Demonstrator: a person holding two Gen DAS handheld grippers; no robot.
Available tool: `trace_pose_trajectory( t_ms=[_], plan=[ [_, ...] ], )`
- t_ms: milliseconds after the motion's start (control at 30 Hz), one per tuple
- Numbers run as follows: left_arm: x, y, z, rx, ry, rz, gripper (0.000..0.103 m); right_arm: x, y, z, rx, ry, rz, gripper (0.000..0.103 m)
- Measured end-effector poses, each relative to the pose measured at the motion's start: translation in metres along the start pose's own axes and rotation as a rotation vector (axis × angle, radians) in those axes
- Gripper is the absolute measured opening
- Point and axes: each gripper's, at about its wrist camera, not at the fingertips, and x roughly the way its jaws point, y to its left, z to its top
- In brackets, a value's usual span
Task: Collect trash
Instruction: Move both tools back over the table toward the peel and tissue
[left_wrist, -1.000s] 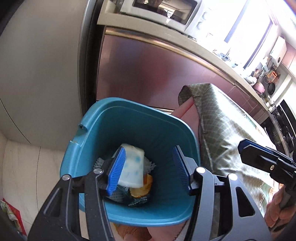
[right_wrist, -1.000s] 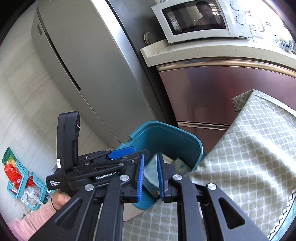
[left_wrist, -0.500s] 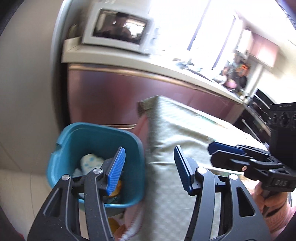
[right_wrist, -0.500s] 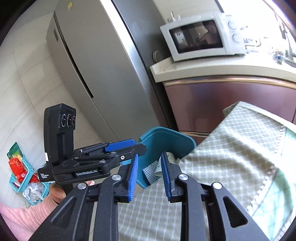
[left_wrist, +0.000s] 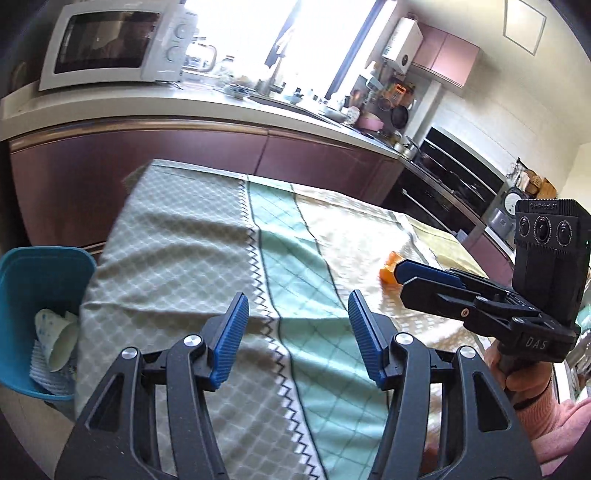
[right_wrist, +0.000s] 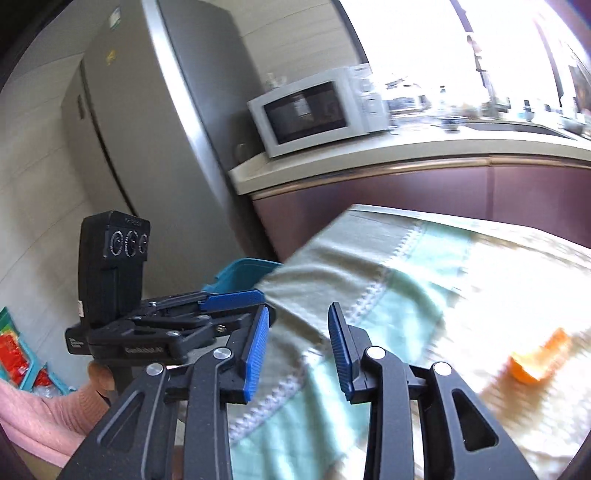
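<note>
both claws had swung off the bin and out over the table, so the dropping-in looked done and the hunt for the next scrap was on. the table (left_wrist: 192, 236), under its checked green and cream cloth, filled the ground ahead of both claws, with the dark red cabinets (left_wrist: 147, 147) and pale counter (right_wrist: 369, 155) running behind it, a microwave (left_wrist: 110, 44) up beyond the left claw and a tall grey fridge (right_wrist: 147, 129) off to the left of the right claw. the blue bin (left_wrist: 33, 291) sat low to the left of the left claw, hard against the table's edge, with a spotted paper cup (left_wrist: 55, 339) and crumpled bits lying inside.

the left claw (left_wrist: 295, 332) hung with its jaws apart and nothing between them, only cloth showing through the gap. the right claw (right_wrist: 297, 347) had just been opening; its jaws stood parted too, narrower than the other pair, and empty.

the last visible piece of trash was an orange scrap (right_wrist: 539, 360), lying on the cream stretch of cloth ahead and to the right of the right claw, well apart from its tips; from the left claw it peeked out (left_wrist: 388, 269) just behind the other tool's blue finger.

my call: the next move wanted the right claw carried forward and right, jaws widened to straddle that scrap, then dipped to the cloth. the blur made its exact shape hard to tell.
</note>
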Motion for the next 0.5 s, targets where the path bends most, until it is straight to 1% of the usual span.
trace_pose_trajectory(
  t_ms=[167,267,367,500],
  plan=[
    [0.041,-0.041,-0.007,0.037,0.071,-0.083,0.055,-0.045,-0.045,-0.023,0.084,-0.037,-0.138,0.032],
    [0.066,-0.062,-0.009,0.050,0.111,-0.115,0.055,-0.070,-0.071,-0.035,0.120,-0.056,-0.215,0.032],
    [0.088,-0.078,-0.010,0.056,0.147,-0.142,0.055,-0.090,-0.091,-0.044,0.154,-0.076,-0.279,0.032],
    [0.114,-0.093,-0.009,0.060,0.187,-0.159,0.055,-0.112,-0.114,-0.055,0.192,-0.106,-0.341,0.032]
  ],
)
